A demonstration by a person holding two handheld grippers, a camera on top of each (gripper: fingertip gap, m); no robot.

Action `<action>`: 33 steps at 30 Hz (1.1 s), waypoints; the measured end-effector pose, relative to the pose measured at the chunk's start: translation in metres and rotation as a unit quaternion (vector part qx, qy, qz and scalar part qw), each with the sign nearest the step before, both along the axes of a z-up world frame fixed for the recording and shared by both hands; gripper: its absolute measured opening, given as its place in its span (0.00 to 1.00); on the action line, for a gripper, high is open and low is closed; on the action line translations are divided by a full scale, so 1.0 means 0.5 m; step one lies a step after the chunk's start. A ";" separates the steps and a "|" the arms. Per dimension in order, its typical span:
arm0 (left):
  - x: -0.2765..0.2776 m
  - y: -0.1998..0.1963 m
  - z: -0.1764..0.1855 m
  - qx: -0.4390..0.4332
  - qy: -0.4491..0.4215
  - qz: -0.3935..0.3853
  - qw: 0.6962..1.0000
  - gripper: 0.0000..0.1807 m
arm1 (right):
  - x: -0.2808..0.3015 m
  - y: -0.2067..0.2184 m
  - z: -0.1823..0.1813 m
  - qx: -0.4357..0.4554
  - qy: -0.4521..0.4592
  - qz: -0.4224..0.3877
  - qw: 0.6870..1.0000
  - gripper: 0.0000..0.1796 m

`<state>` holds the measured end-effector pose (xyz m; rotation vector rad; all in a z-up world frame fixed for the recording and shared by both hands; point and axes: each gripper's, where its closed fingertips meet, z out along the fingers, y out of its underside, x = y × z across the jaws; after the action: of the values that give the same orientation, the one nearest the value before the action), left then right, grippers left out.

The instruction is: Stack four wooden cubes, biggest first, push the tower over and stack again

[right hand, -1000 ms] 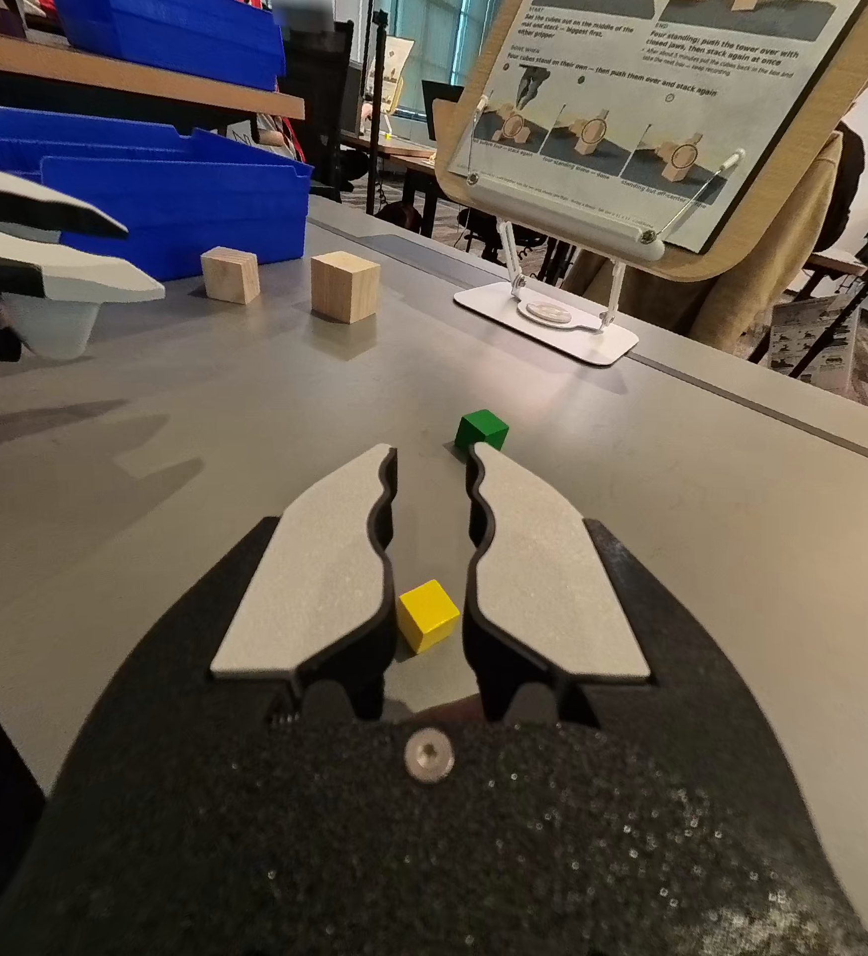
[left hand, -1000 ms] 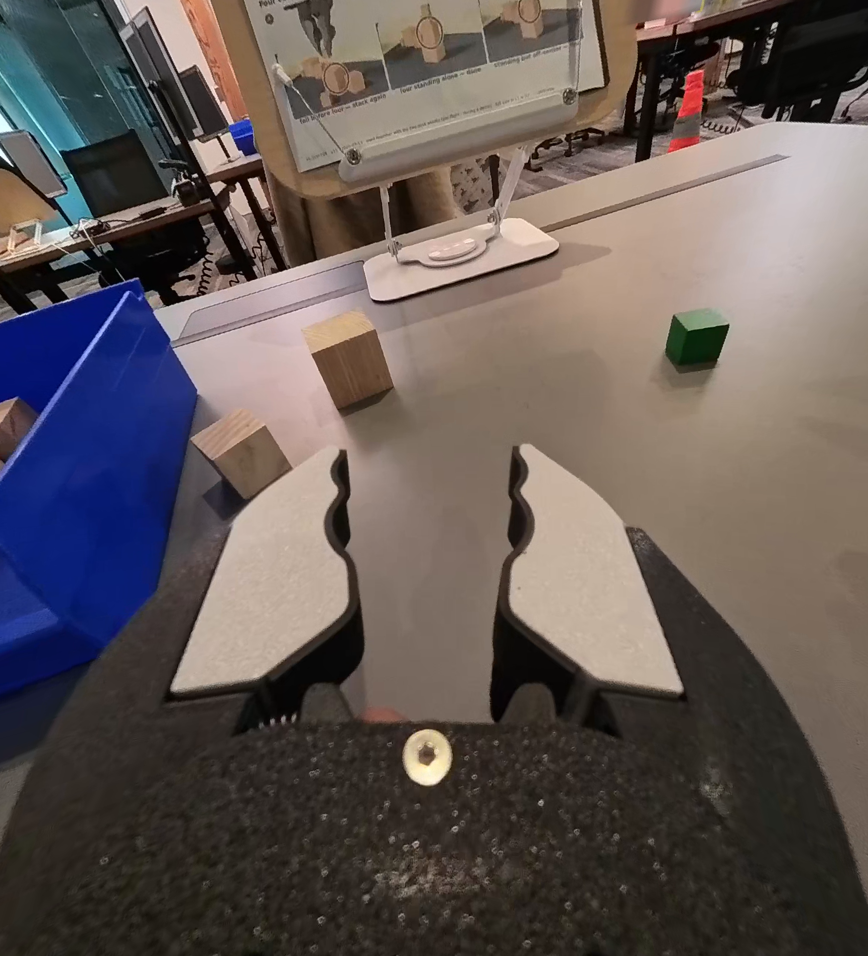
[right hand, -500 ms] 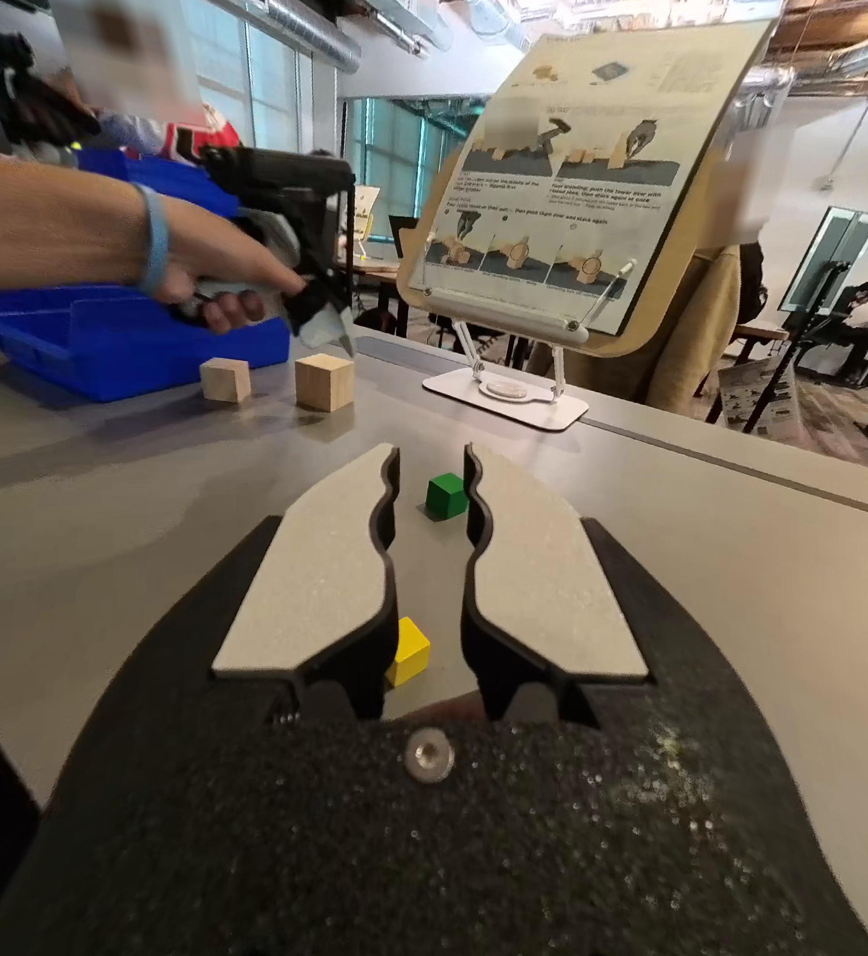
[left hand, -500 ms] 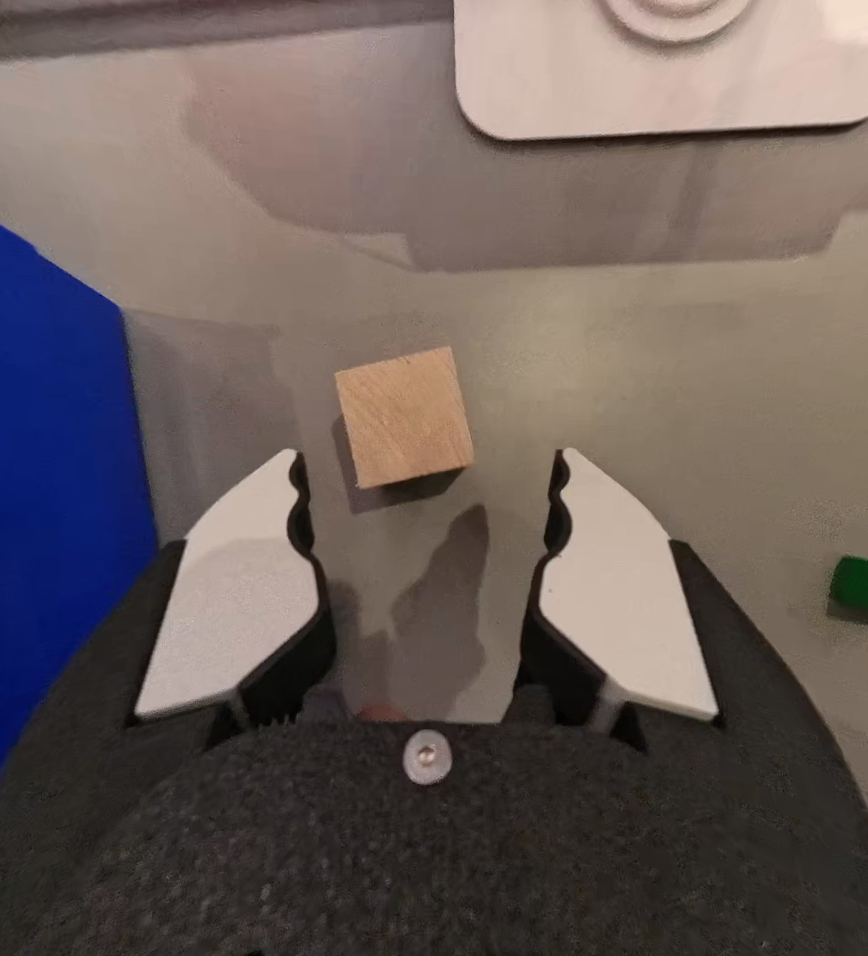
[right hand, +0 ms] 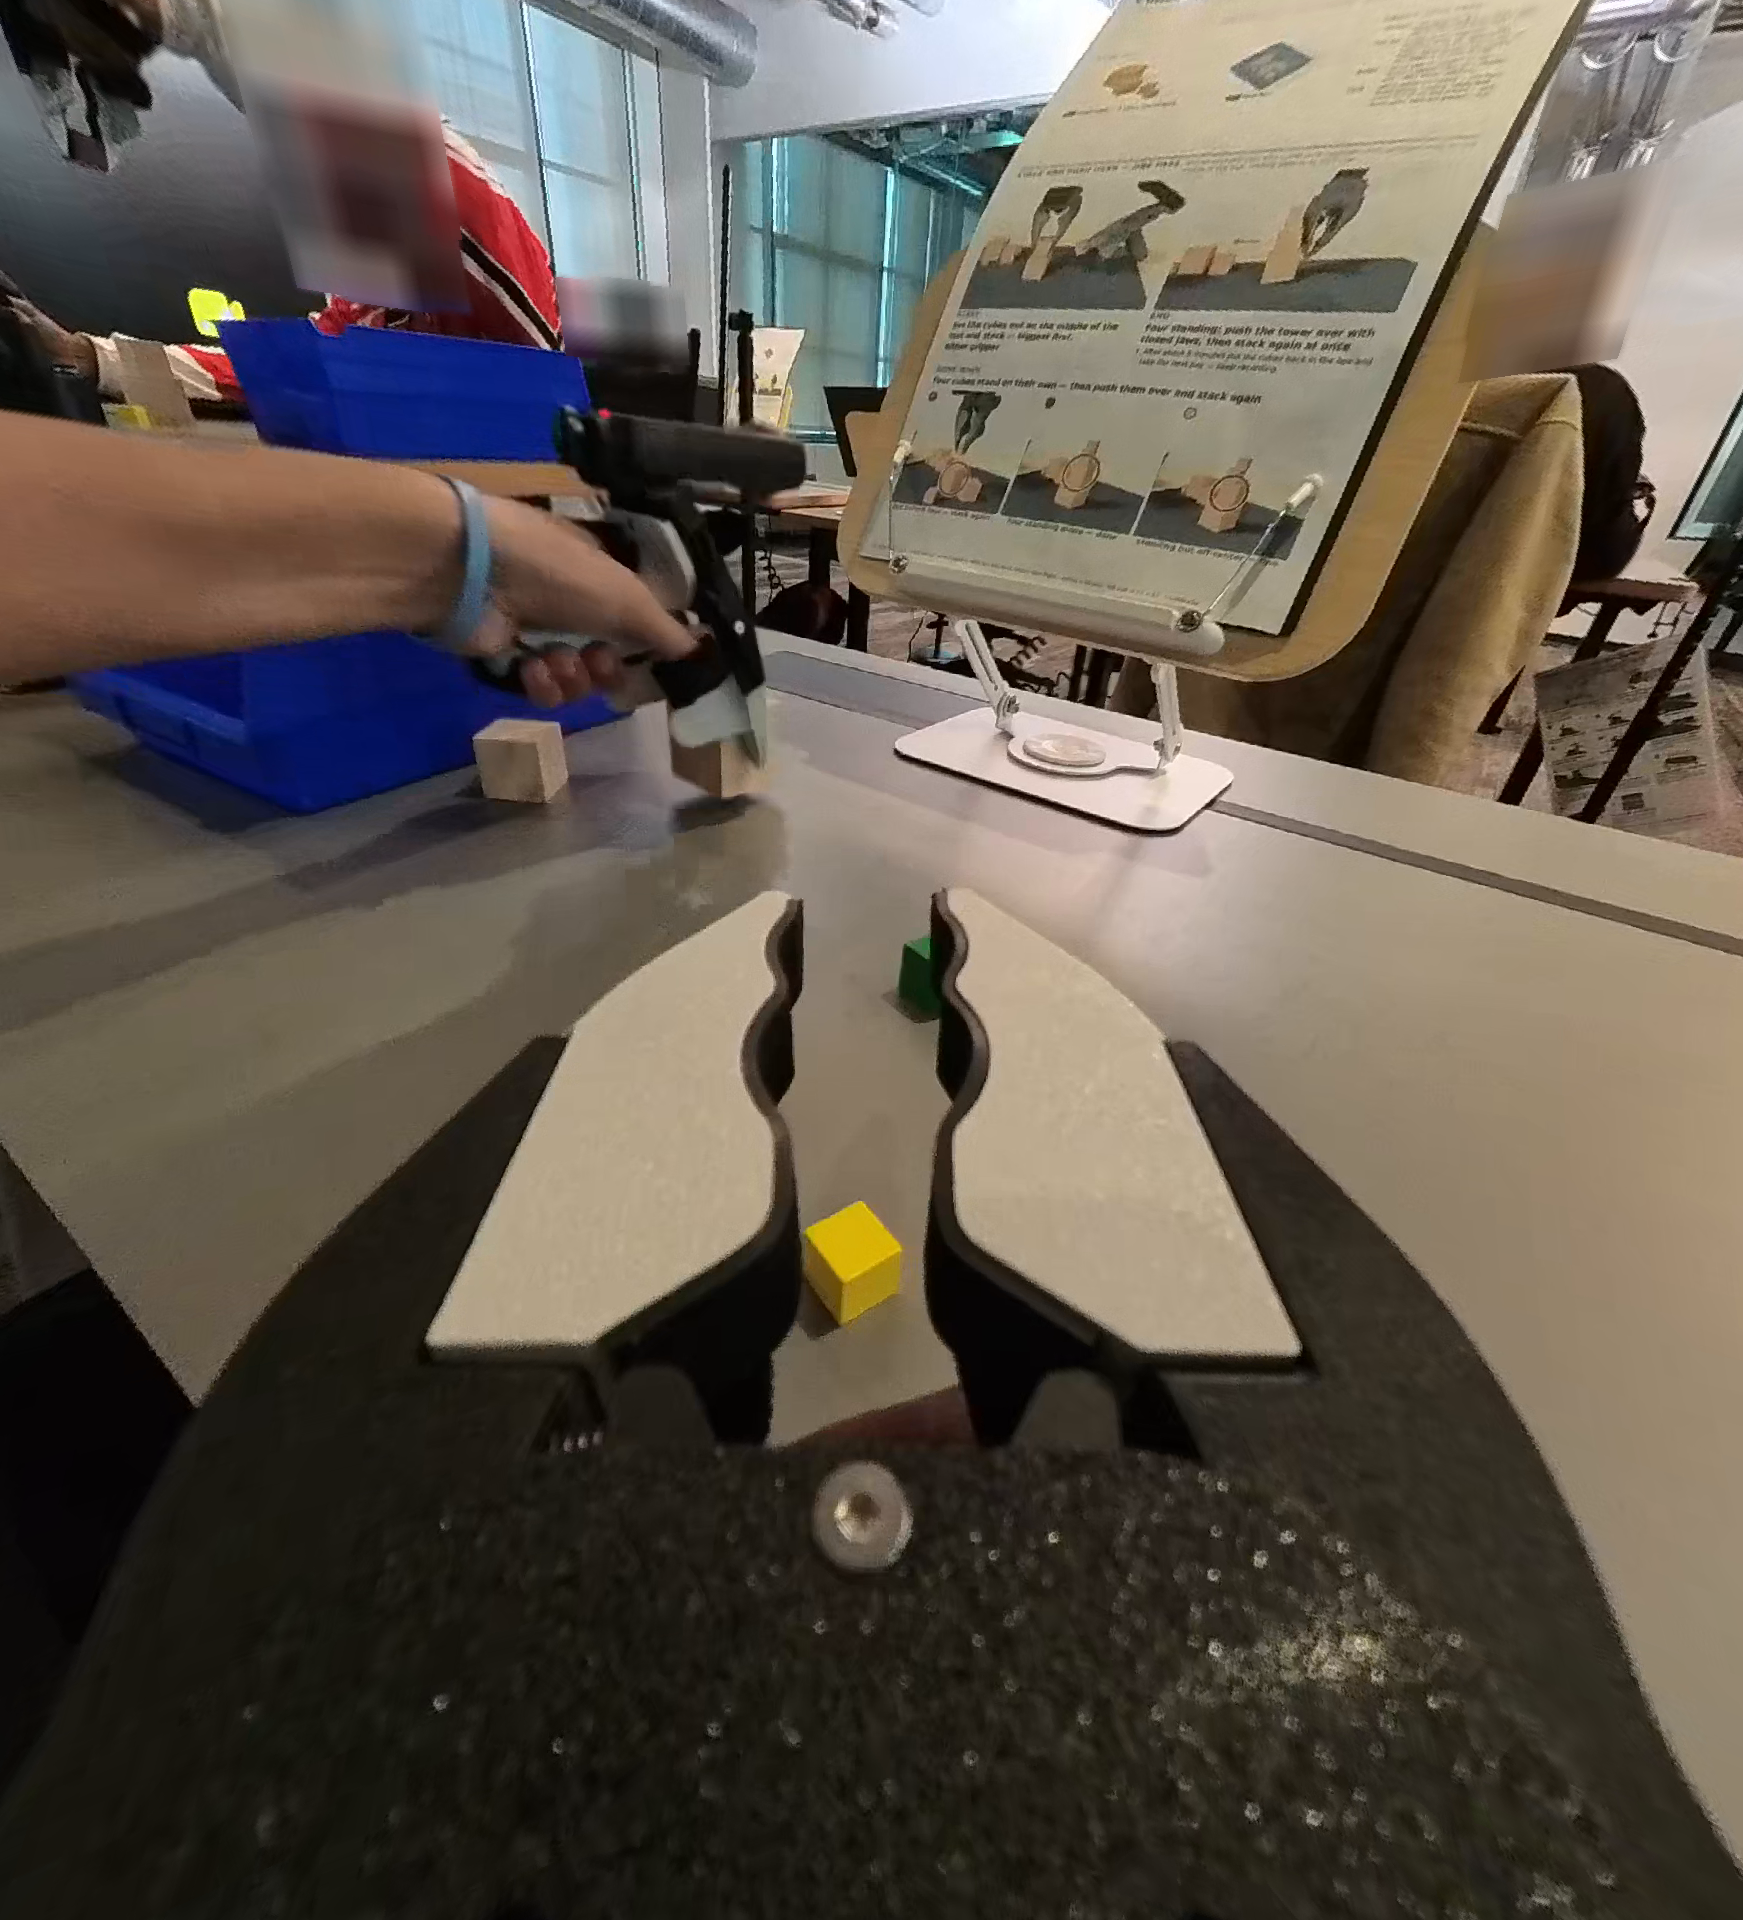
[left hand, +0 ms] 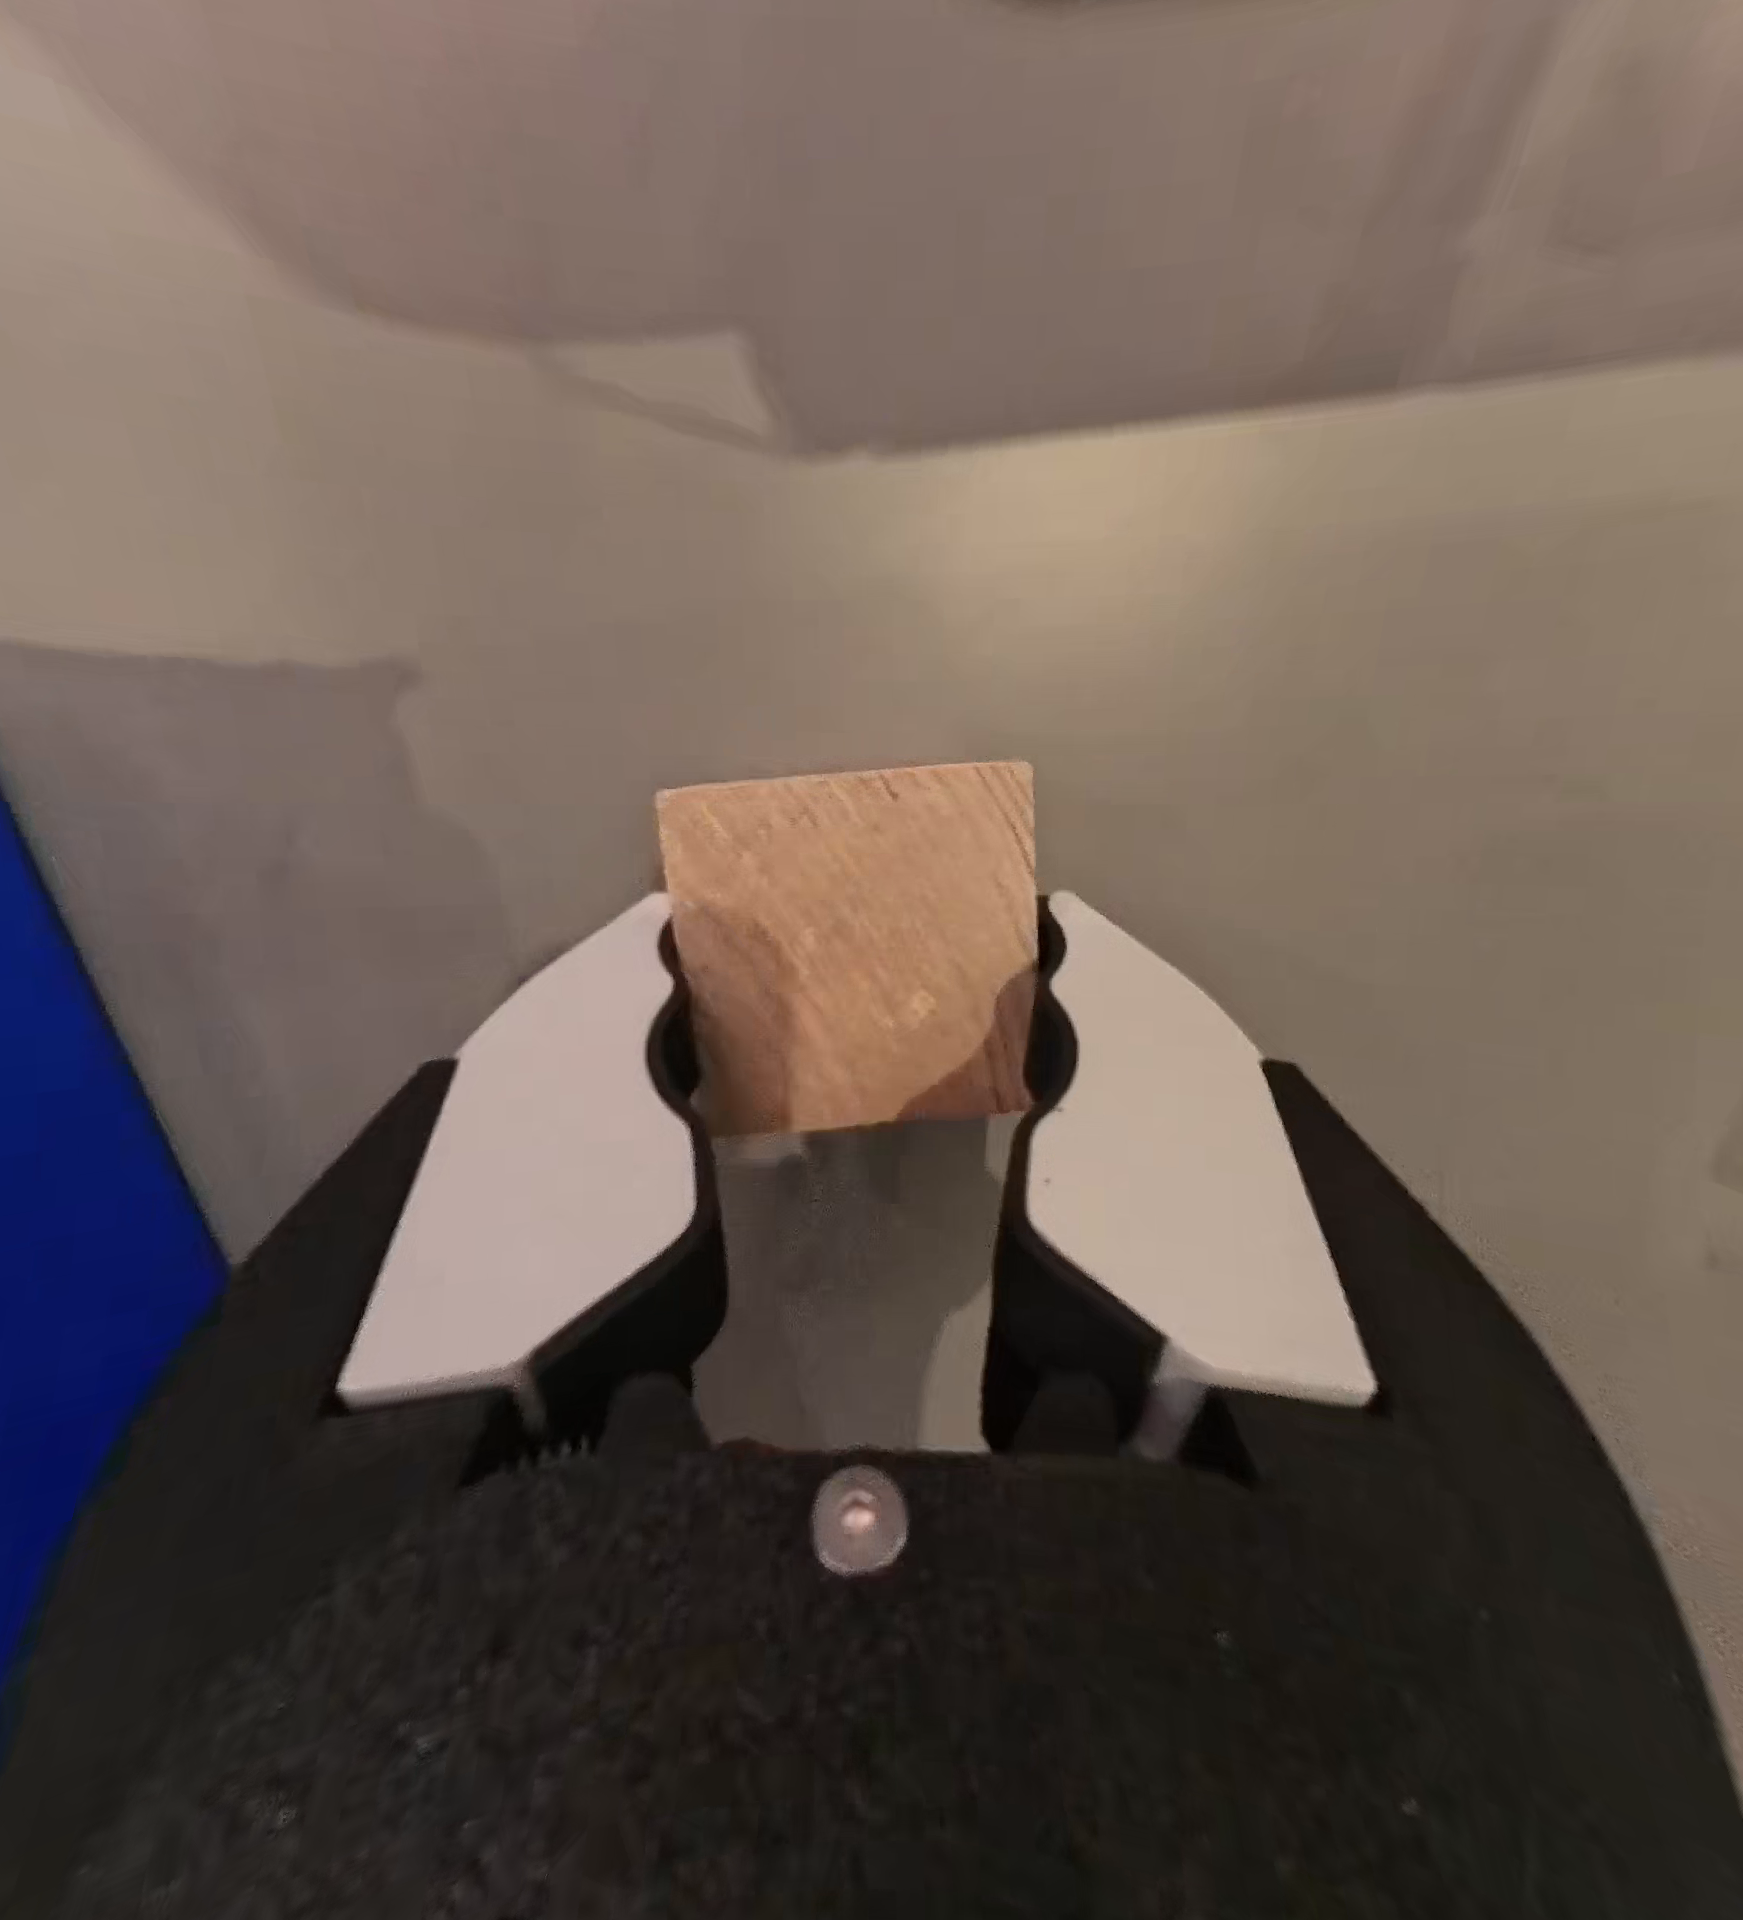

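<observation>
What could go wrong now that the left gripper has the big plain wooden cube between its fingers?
1. The left gripper holds the big plain wooden cube only near the fingertips, with the cube's far part sticking out past them, so it may pivot or slip when lifted.
2. The smaller plain wooden cube and the blue plastic bin sit close beside it, so a sideways swing could knock them.
</observation>
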<state>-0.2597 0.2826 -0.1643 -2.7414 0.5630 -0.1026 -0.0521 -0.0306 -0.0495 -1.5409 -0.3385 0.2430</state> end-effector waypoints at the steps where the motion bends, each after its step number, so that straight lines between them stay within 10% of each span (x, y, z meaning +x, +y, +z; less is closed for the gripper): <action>1: 0.010 0.001 0.020 0.014 0.003 -0.036 0.999 0.34 | 0.002 0.000 0.002 0.000 0.001 0.001 1.000 0.12; 8: 0.142 -0.157 0.149 0.066 -0.007 -0.461 0.885 0.34 | 0.021 0.006 0.001 0.004 -0.003 0.003 1.000 0.12; 17: 0.210 -0.294 0.055 0.048 0.046 -0.634 0.770 0.34 | 0.031 0.010 -0.020 -0.006 -0.013 -0.001 1.000 0.12; 27: 0.207 -0.316 -0.015 -0.017 0.053 -0.627 0.777 0.34 | 0.027 0.014 -0.037 -0.017 -0.019 0.006 1.000 0.12; 33: 0.167 -0.282 0.119 0.039 0.002 -0.548 0.835 0.47 | 0.018 0.010 -0.041 -0.023 -0.016 0.014 1.000 0.12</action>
<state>-0.1760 0.1417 -0.1047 -1.9744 1.9893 -0.3237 -0.0431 -0.0258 -0.0700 -1.5884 -0.3815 0.2496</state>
